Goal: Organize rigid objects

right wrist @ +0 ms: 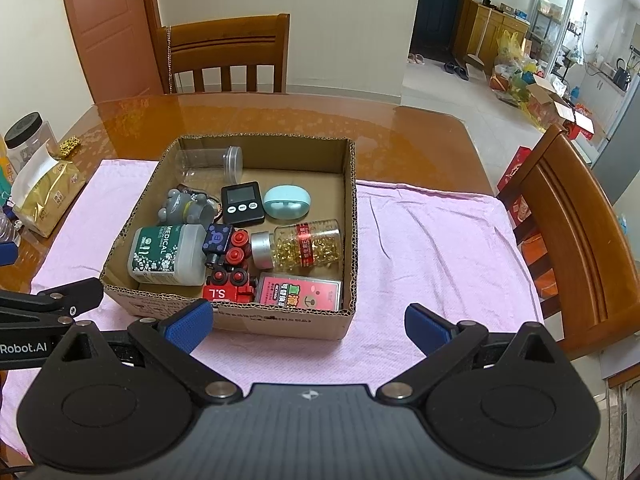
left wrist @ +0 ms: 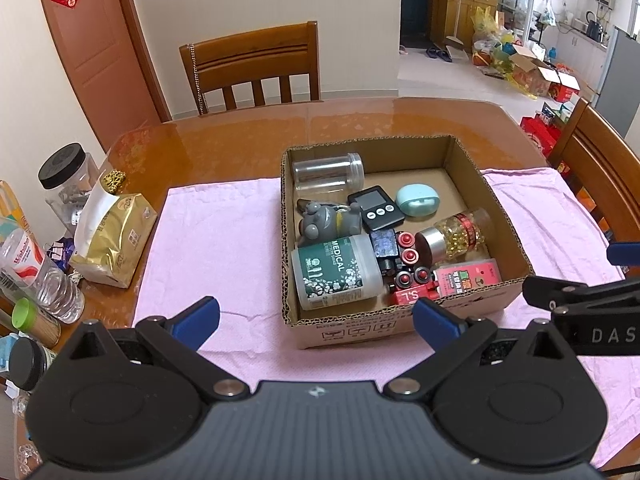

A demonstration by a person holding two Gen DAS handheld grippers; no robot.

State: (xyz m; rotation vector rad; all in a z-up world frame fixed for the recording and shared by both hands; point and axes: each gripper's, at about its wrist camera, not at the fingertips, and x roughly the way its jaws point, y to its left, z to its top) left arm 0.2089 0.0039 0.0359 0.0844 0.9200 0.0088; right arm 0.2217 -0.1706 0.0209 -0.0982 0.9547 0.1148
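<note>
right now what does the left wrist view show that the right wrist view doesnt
Only the left wrist view shows the water bottle and green-lidded jar at the table's left edge. Only the right wrist view shows the bare pink towel right of the box and the whole right-hand chair. Both show the cardboard box, its medical bottle, and both open grippers.

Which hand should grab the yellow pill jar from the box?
Probably the right gripper. It is open, and the pill jar lies on the box's right side, nearest it. The left gripper, also open, faces the medical bottle.
</note>
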